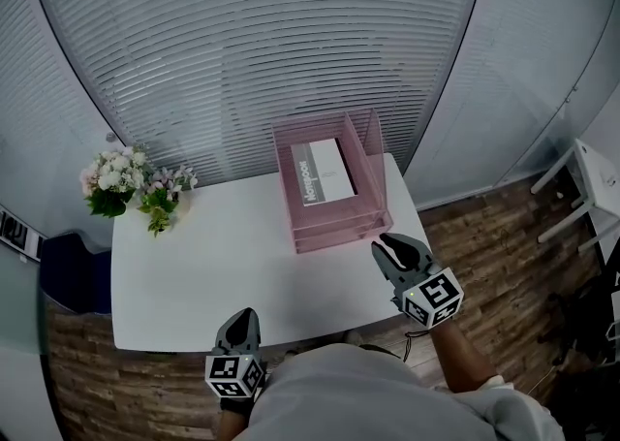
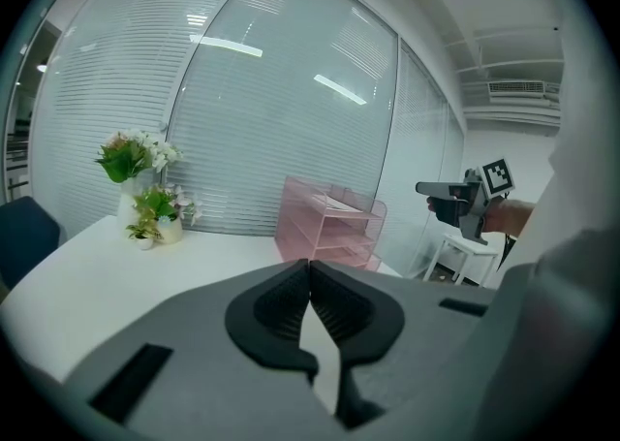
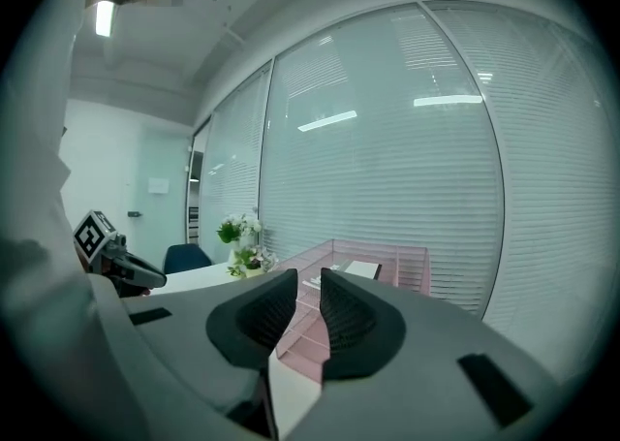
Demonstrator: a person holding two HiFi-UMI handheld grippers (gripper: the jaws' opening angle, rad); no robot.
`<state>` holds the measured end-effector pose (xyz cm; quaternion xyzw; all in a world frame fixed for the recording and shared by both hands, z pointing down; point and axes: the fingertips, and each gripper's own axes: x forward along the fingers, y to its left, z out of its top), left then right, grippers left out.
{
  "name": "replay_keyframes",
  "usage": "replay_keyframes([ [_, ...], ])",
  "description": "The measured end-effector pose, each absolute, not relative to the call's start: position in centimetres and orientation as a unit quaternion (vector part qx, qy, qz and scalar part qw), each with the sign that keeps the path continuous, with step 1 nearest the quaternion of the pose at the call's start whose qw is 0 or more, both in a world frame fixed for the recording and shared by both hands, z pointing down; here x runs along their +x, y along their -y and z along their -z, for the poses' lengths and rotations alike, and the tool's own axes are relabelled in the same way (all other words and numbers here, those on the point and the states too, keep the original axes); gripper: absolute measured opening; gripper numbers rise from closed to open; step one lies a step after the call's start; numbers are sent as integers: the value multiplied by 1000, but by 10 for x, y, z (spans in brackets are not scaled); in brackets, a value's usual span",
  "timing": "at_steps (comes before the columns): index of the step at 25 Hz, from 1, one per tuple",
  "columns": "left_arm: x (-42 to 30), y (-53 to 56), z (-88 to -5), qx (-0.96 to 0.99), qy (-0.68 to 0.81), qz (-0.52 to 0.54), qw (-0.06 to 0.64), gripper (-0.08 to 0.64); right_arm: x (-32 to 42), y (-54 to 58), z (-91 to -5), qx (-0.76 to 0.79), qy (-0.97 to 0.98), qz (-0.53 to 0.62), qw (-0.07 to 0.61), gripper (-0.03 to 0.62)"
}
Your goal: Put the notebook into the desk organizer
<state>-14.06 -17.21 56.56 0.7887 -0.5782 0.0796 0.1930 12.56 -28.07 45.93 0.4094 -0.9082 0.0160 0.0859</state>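
While scanning from the left: flowers [image 1: 126,182] at the far corner of the white table [image 1: 194,265]. Left gripper [image 1: 245,316] at the near edge, tips pressed together, empty. Notebook [image 1: 325,170] flat in the top tray of the pink desk organizer [image 1: 334,228]. Right gripper [image 1: 385,243] near its front corner, jaws slightly apart, clasping nothing.

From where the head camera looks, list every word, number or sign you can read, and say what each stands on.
Notebook in the pink organizer: one dark word along the white cover, too small to read.
Left tongs and right tongs: black-and-white square markers on their cubes, no letters.
No text in this view reads clearly.
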Motion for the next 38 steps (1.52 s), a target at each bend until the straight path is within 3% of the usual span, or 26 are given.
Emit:
replay_keyframes([
  [13,-126,175,-562,793,572,-84,189,9,148,262,-450,435,899,-10,49,15],
  [38,-108,171,-563,799,564,-90,187,9,160,243,-449,442,897,-6,25,12],
])
